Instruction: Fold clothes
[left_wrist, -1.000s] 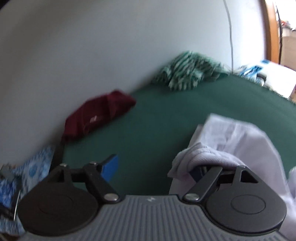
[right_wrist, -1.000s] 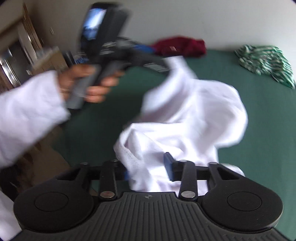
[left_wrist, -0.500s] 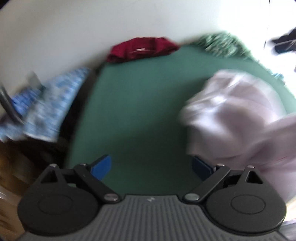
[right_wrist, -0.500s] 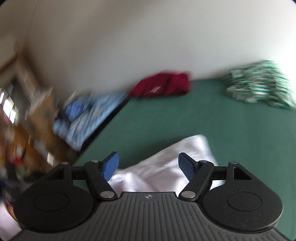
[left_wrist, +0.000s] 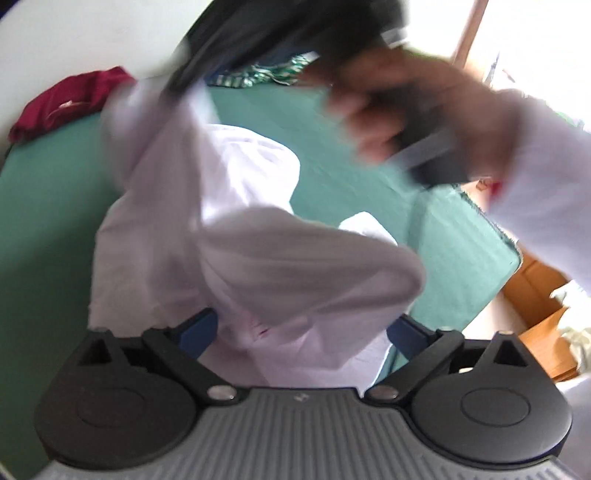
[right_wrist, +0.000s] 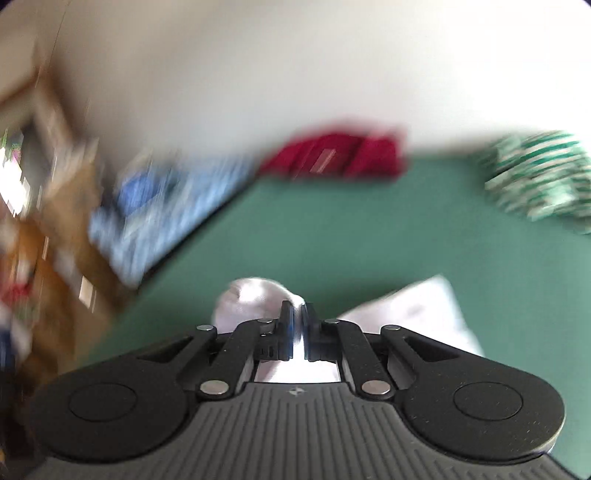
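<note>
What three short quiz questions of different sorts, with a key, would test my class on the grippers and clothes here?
1. True or false: the right gripper is shut on the white garment.
2. Which item lies nearest the wall corner? A) red garment B) striped garment C) white garment
3. Fill in: the left gripper has its jaws ____, with white cloth lying between them.

Key: 1 true; 2 A; 3 open.
</note>
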